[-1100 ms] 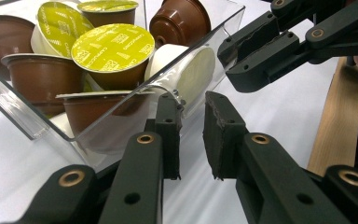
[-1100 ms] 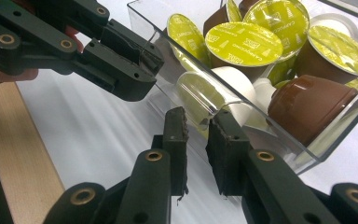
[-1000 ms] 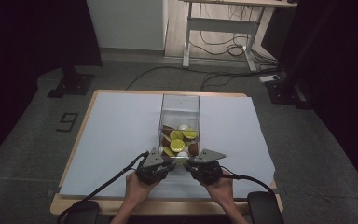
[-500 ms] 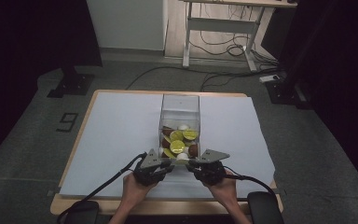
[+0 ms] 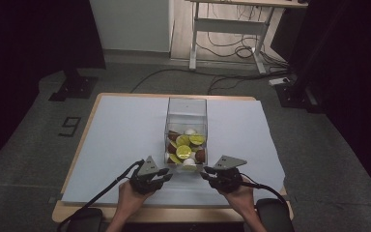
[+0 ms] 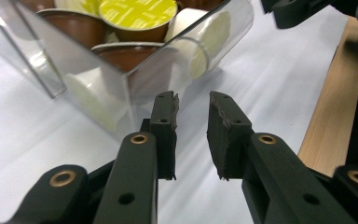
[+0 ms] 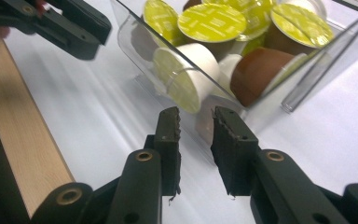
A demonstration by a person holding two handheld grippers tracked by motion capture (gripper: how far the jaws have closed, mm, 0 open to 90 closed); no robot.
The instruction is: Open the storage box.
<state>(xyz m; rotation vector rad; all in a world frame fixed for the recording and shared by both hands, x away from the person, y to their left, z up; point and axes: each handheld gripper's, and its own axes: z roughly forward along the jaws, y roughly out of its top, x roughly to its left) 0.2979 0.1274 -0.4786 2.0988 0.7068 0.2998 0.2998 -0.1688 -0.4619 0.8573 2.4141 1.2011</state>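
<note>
At centre frame we log one clear plastic box (image 5: 186,130) of coffee capsules (image 5: 184,152) on white sheet (image 5: 121,135) — left gripper (image 5: 163,174) and right gripper (image 5: 207,173) flanking its near end, jaws parted, empty.

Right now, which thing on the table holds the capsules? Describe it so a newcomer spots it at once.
Start at the table under its pale blue sheet. At the sheet's middle, just ahead of the left gripper and right gripper, stands a clear box. It is see-through and open-topped, and it holds brown, white and yellow-lidded capsules.
</note>
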